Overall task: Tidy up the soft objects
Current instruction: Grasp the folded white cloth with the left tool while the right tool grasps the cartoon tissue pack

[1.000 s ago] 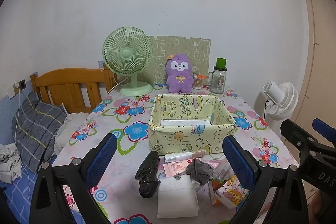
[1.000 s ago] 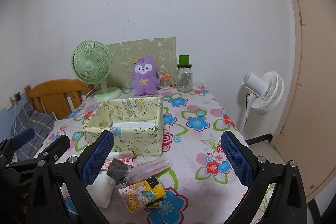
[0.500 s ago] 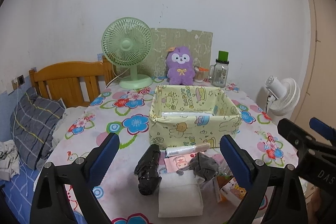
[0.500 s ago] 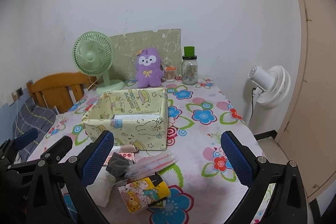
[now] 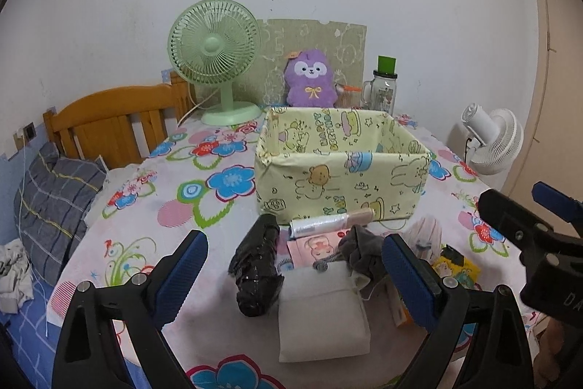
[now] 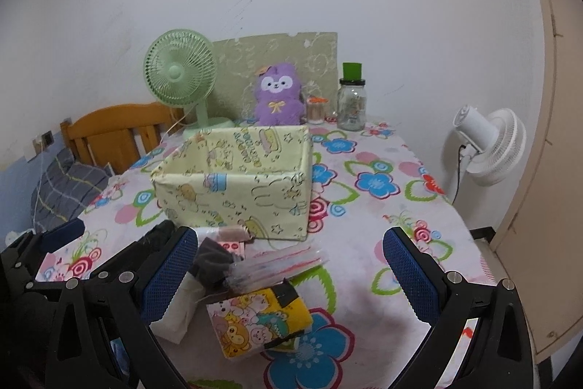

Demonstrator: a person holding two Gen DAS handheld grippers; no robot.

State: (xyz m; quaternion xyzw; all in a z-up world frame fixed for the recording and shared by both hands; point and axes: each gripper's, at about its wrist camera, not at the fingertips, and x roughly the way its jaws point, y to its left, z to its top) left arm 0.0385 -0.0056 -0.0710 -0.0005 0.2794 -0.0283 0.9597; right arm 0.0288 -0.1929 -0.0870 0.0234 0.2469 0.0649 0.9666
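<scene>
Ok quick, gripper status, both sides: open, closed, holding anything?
Left gripper: open, holding nothing, above the pile of soft items.
Right gripper: open, holding nothing.

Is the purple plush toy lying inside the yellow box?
No, the purple plush toy stands upright behind the yellow box, near the wall.

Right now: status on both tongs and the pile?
Left tongs open, empty, over the pile. Right tongs open, empty. White pouch, black bundle, grey cloth lie outside the yellow box. Nothing blocking the box.
</scene>
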